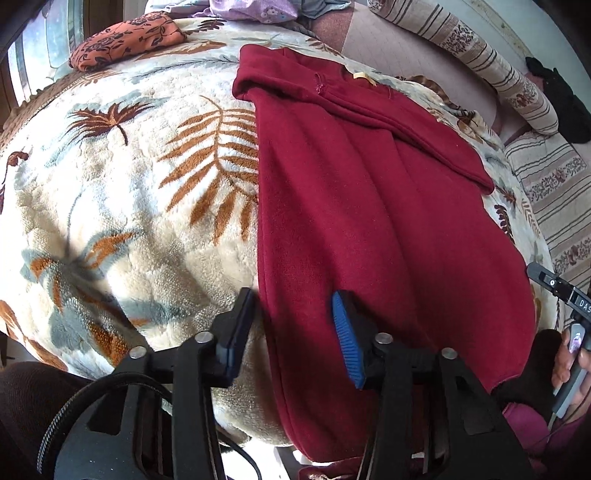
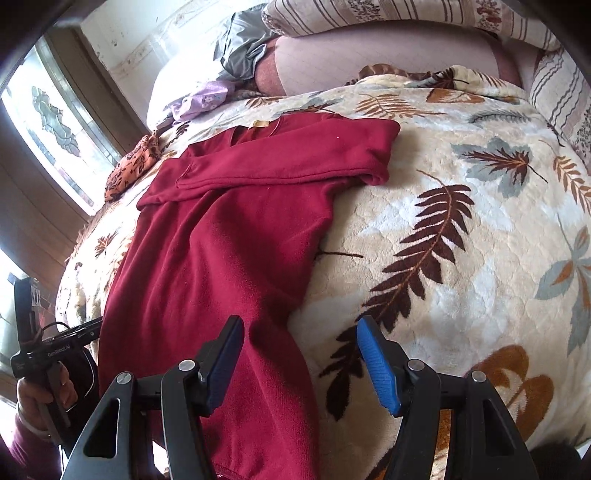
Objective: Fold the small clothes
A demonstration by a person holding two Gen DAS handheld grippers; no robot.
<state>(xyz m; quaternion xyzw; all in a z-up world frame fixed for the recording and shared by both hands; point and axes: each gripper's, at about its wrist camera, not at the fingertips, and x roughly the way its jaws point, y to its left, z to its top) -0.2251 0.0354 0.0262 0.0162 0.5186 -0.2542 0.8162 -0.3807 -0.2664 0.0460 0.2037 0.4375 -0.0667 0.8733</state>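
A dark red sweater (image 1: 369, 206) lies lengthwise on a leaf-patterned blanket (image 1: 122, 206), folded narrow, with a sleeve laid across its chest near the collar; it also shows in the right wrist view (image 2: 229, 240). My left gripper (image 1: 291, 328) is open, hovering over the sweater's left hem edge, holding nothing. My right gripper (image 2: 299, 358) is open over the sweater's right hem edge, holding nothing. Each gripper shows at the edge of the other's view: the right one (image 1: 565, 314), the left one (image 2: 44, 350).
The blanket (image 2: 461, 240) covers a bed. An orange floral cloth (image 1: 125, 40) and a lilac cloth (image 1: 255, 11) lie at the far end. Striped cushions (image 1: 491, 66) line the right side. A window (image 2: 48, 122) is on the left.
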